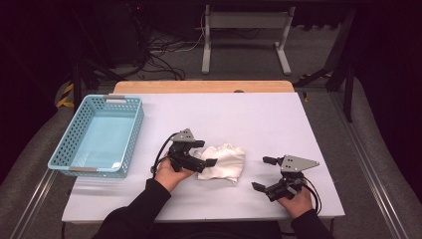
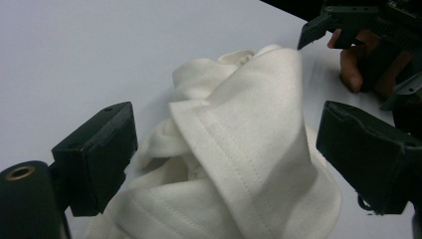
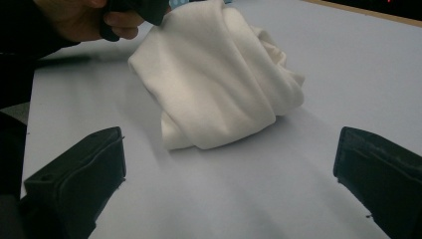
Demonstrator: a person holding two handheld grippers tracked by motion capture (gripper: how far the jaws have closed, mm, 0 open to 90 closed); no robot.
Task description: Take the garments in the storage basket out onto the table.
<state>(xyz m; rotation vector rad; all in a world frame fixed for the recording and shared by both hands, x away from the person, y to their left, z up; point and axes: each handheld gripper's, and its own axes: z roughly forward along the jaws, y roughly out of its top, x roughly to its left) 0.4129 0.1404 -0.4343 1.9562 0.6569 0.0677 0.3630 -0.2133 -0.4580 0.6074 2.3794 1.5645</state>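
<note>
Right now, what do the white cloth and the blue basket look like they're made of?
The white cloth looks like soft knit cotton or fleece, matte: it bunches in loose folds and shows a stitched double-row hem. The blue basket looks like moulded plastic, slightly glossy: its walls are a regular perforated grid, and grey strips sit on the rim at both ends, which could be metal or plastic.

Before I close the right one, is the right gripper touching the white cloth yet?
Apart. In the right gripper view, bare table lies between the open right gripper and the white cloth.
</note>
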